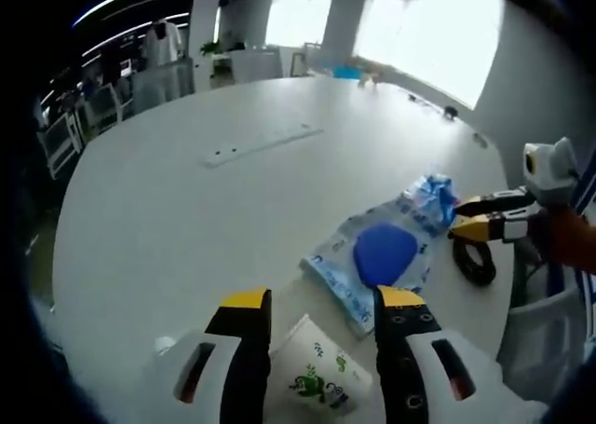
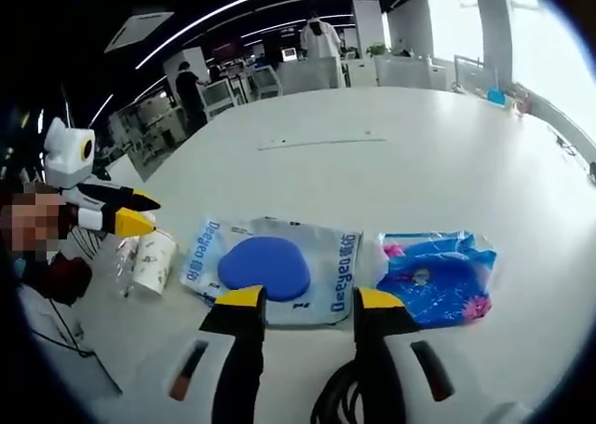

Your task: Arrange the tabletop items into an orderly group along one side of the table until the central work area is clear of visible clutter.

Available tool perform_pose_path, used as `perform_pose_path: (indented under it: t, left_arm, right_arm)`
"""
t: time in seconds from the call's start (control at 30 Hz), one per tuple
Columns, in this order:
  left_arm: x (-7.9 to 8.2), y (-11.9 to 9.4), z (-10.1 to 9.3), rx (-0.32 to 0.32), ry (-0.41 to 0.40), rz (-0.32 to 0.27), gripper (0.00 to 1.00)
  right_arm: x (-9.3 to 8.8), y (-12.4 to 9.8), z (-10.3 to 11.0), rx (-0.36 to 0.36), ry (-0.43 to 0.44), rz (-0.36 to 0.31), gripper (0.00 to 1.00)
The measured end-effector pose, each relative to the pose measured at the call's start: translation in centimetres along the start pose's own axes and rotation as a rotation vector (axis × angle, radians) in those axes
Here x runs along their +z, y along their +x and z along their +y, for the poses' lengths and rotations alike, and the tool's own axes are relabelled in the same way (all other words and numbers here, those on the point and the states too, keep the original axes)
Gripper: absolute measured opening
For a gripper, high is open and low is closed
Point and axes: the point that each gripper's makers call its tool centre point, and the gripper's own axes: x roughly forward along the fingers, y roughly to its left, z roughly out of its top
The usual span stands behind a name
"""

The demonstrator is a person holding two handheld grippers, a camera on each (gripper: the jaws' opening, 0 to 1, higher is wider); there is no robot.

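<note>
Wipes pack [image 2: 270, 266], flat white-and-blue soft pouch with a blue lid patch [image 2: 264, 266], lies just ahead of the right gripper [image 2: 305, 301], between its jaw tips and slightly beyond; in the left gripper view it sits at 1 o'clock from the left gripper [image 1: 322, 301]. Likely light, floppy and slick film: pinch an edge or corner, or the stiffer lid area; expect sag if lifted by one end. Blue printed bag [image 2: 438, 277] touches or overlaps its right end, also soft, crinkly. Paper cup [image 2: 153, 263] lies on its side at 9 o'clock from the pack, light, crushable, may roll; grip gently across the wall. Black cable loop [image 1: 474, 261] lies near the table [image 1: 186, 228] edge. Both grippers' jaws stand apart, moderately wide, holding nothing. Long white strip [image 1: 261, 145] sits well apart mid-table.
</note>
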Motion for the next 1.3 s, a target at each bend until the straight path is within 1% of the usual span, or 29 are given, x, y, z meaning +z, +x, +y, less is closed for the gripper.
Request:
perform_pose_path:
  t: [0.13,0.57,0.83,1.07,1.3]
  left_arm:
    - [0.0,-0.5,0.1,0.007,-0.002,-0.005,0.43]
    - [0.1,-2.3,0.2,0.023,-0.017,-0.041,0.44]
    - [-0.3,-3.5,0.4,0.039,-0.030,-0.061,0.46]
    - [-0.7,-5.1,0.6,0.059,-0.041,-0.084,0.47]
    - [-1.3,-6.7,1.1,0.085,-0.059,-0.102,0.47]
  right_arm:
    - [0.3,-0.1,0.3,0.007,-0.009,-0.003,0.36]
    - [1.0,-0.6,1.1,0.032,-0.036,-0.016,0.37]
    - [1.3,-0.7,1.9,0.060,-0.055,-0.021,0.38]
    - [1.5,-0.6,2.6,0.085,-0.075,-0.025,0.39]
    - [1.8,-0.5,3.7,0.115,-0.093,-0.025,0.40]
